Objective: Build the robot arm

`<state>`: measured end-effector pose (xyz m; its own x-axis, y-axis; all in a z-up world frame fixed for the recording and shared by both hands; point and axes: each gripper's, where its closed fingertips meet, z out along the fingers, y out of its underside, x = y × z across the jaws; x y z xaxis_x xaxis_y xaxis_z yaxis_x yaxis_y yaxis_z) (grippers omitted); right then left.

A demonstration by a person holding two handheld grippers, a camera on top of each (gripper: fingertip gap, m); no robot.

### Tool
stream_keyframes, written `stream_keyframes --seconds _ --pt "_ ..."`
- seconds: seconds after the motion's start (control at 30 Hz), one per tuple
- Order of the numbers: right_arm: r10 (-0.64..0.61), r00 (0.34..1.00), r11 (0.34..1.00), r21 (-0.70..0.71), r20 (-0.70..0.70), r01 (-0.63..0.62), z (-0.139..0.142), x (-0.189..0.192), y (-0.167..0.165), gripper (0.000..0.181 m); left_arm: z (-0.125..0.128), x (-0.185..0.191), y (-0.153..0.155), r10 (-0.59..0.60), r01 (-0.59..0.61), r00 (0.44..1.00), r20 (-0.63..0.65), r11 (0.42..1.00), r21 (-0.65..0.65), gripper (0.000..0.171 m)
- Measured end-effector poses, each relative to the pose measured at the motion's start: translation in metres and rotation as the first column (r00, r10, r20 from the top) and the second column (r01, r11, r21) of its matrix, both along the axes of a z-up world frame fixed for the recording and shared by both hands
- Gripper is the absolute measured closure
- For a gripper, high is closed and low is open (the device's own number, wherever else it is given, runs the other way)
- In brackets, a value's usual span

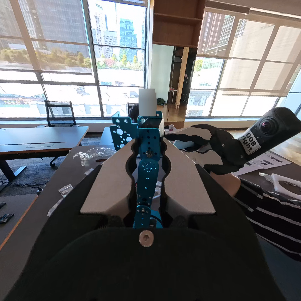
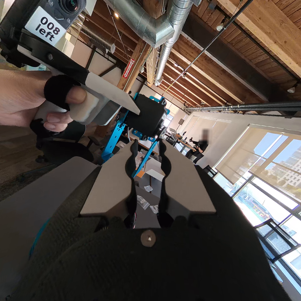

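Blue anodised perforated metal robot-arm assembly [image 1: 147, 171] with a black servo block [image 2: 146, 116] stands upright between your left gripper [image 1: 148, 143] fingers, which pinch its bracket. Your right gripper [image 2: 146, 143], at three o'clock in the left wrist view, sits parted with its tips at the servo's silver hub [image 2: 161, 132], nothing clamped. Crumpled clear plastic bags [image 1: 88, 154] lie on the dark table [image 1: 48, 192] at ten o'clock.
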<state>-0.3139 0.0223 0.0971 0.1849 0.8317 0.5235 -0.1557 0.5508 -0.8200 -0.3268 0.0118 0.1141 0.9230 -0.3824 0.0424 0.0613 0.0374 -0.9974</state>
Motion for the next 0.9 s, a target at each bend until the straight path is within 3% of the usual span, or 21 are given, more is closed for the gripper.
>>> stream_keyframes --seconds 0.27,0.67,0.9 --pt "0.004 1.0 1.0 -0.03 -0.026 -0.004 0.007 0.001 -0.001 0.159 0.005 0.0 0.0 -0.033 0.034 0.999 0.04 0.998 -0.049 0.147" --pt "-0.074 0.997 0.996 0.046 0.035 0.073 -0.003 -0.004 -0.005 0.158 0.003 -0.001 -0.004 0.054 -0.066 0.994 -0.093 0.989 -0.133 0.148" --pt "-0.093 0.993 0.992 0.086 0.072 0.087 -0.006 -0.002 -0.005 0.157 0.002 0.001 -0.004 0.042 -0.063 0.993 -0.111 0.98 -0.191 0.147"
